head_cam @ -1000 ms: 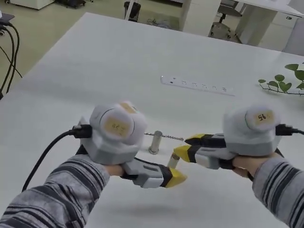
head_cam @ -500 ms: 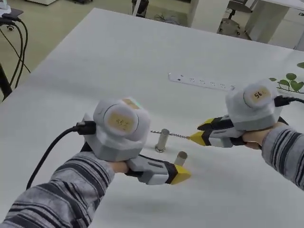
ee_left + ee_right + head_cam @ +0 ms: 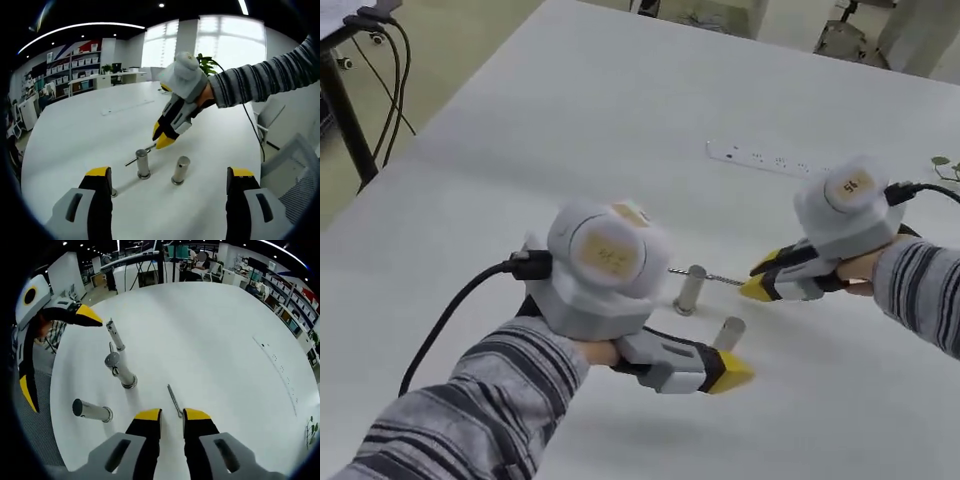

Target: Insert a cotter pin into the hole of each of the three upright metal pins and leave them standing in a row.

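Note:
Three upright metal pins stand in a row before my left gripper (image 3: 170,172), which is open wide. The middle pin (image 3: 143,163) (image 3: 690,290) (image 3: 120,371) carries a cotter loop. The near pin (image 3: 180,170) (image 3: 728,333) (image 3: 92,410) shows none. The far pin (image 3: 115,335) has a cotter at its base and hides partly behind my left jaw. A loose cotter pin (image 3: 174,400) (image 3: 720,279) lies just ahead of my right gripper (image 3: 172,415) (image 3: 760,285), whose jaws stand a narrow gap apart.
A white power strip (image 3: 760,160) lies further back on the white table (image 3: 570,130). A black cable (image 3: 450,320) trails from my left gripper. Green leaves (image 3: 945,165) sit at the right edge. Chairs and shelves stand beyond the table.
The head camera has shifted left and down. My right gripper has drawn back a little from the near pin. The pins and the left gripper keep their places.

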The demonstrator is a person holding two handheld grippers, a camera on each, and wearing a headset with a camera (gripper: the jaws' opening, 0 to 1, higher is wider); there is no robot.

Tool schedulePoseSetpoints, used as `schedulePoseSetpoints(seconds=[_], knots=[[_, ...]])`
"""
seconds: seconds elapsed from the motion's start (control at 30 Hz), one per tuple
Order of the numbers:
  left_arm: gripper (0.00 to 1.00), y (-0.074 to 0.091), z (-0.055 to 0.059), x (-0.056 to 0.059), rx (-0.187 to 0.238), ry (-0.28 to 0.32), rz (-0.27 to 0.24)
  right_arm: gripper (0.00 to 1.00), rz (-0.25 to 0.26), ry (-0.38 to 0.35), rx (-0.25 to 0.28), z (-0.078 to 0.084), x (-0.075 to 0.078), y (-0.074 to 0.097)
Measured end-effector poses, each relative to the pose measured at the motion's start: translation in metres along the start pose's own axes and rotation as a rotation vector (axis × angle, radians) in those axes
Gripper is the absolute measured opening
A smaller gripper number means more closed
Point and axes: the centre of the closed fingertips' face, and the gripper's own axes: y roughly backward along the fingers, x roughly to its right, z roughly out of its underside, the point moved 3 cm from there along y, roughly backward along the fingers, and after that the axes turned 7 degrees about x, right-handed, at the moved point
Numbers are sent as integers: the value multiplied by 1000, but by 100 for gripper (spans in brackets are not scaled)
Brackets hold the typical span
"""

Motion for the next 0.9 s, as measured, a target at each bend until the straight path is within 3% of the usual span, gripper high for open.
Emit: schedulePoseSetpoints(seconds=[0.13,0.47,0.6,0.77,0.9], knots=[[94,-1,1,0,-1,4,2,10,-13,-6,-25,2,3,-7],[93,-2,2,2,-7,6,10,0,-39,66,-95,4,8,-11],[93,-2,1,1,-3,9,6,0,-49,171,-131,5,8,-11],[92,-1,0,0,5,11,3,0,-44,180,-132,5,7,-10],[90,1,-1,-1,10,18,-1,0,-33,185,-88,-2,5,-3]])
